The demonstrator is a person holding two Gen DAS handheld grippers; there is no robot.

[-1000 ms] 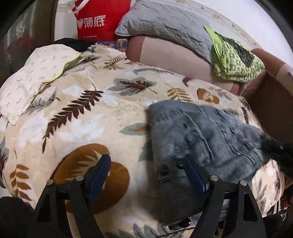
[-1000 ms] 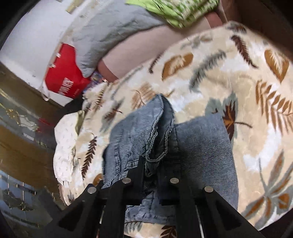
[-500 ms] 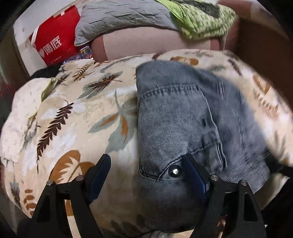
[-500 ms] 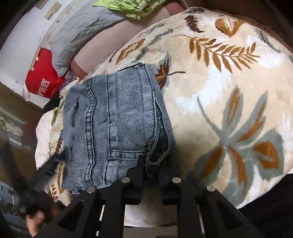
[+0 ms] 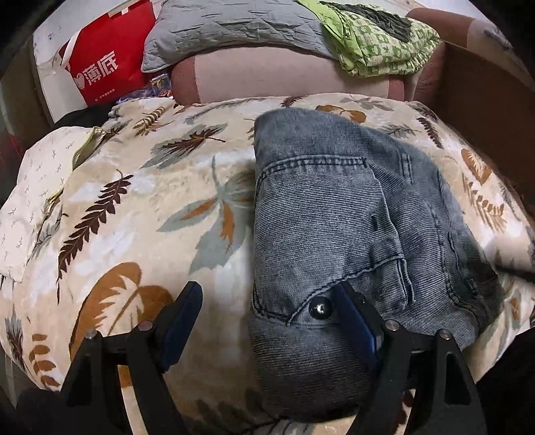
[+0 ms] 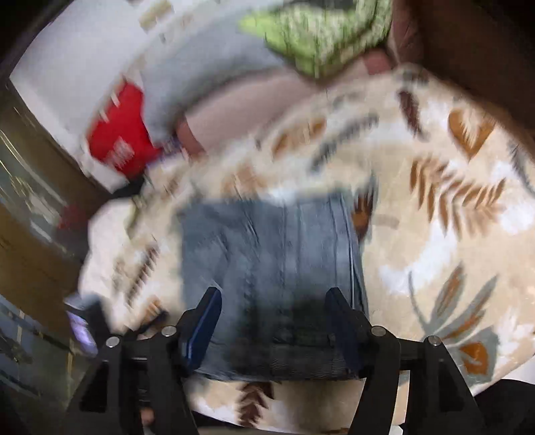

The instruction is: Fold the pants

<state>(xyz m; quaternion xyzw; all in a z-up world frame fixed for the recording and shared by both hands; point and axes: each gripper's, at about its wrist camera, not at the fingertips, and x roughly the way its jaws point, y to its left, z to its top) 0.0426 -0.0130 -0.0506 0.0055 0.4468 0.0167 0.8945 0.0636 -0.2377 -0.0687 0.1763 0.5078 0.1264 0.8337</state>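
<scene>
The grey-blue denim pants (image 5: 334, 227) lie folded into a compact rectangle on the leaf-patterned blanket (image 5: 150, 207), waistband button (image 5: 320, 308) toward me. My left gripper (image 5: 267, 318) is open, its right finger over the near edge of the pants, its left finger over the blanket. In the blurred right wrist view the pants (image 6: 271, 254) lie straight ahead. My right gripper (image 6: 272, 318) is open and empty, its fingers spread over the pants' near edge.
A red bag (image 5: 107, 63), a grey quilted pillow (image 5: 234, 23) and a green patterned cloth (image 5: 381, 40) lie at the back on a pink cushion (image 5: 274, 77). A white pillow (image 5: 30, 190) is at left. A brown board (image 5: 485, 110) stands at right.
My right gripper has opened and let go of the pants, then swung back; its view is motion-blurred. The pants now lie flat and folded. My left gripper stays open.
</scene>
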